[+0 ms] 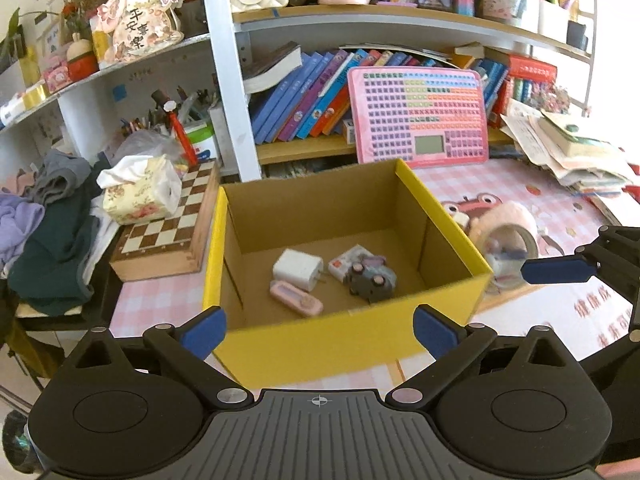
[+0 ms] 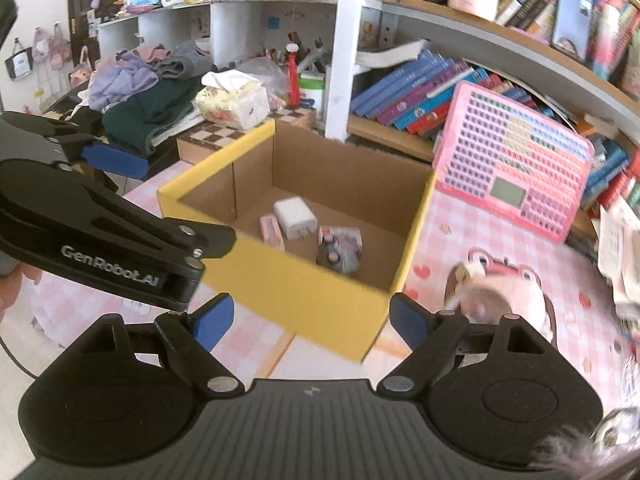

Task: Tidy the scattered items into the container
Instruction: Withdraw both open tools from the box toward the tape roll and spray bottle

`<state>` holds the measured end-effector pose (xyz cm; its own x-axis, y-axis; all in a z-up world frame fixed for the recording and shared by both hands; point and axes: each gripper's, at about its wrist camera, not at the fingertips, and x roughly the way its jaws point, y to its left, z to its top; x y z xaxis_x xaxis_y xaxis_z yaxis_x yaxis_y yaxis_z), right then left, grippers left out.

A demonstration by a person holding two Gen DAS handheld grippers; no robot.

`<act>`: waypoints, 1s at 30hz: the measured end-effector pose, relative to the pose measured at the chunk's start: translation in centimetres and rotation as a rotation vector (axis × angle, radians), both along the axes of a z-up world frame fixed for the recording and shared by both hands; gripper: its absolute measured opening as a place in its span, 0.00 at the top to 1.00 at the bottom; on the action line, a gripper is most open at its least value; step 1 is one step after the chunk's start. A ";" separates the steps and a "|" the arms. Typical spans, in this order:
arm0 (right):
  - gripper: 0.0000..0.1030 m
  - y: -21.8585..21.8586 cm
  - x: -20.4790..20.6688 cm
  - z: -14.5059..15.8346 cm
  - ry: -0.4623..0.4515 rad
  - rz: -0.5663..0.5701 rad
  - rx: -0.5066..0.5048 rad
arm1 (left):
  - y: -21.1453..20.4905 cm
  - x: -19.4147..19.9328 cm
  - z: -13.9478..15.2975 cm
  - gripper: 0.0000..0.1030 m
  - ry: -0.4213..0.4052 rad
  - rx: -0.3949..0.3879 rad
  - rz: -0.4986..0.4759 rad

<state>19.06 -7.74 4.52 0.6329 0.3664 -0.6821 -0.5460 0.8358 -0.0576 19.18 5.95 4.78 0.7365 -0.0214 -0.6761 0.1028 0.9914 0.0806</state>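
A yellow cardboard box stands open on the pink checked table; it also shows in the right wrist view. Inside lie a white charger, a pink flat item, a small card pack and a grey toy car. A roll of tape lies on the table right of the box, beside a pink plush. My left gripper is open and empty in front of the box. My right gripper is open and empty at the box's near corner.
A chessboard box with a tissue pack stands left of the box, next to piled clothes. A pink toy keyboard leans on the bookshelf behind. Loose papers are stacked at the right.
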 end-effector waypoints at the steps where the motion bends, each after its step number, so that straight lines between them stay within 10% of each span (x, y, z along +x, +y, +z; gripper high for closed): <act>1: 0.18 -0.1 -0.4 -0.2 0.005 -0.009 -0.001 | -0.1 -0.5 -0.1 0.02 0.000 0.002 -0.005; 30: 0.14 -4.0 -11.1 -4.6 0.049 -0.300 -0.004 | -0.8 -12.0 -5.2 0.02 0.088 -0.057 0.024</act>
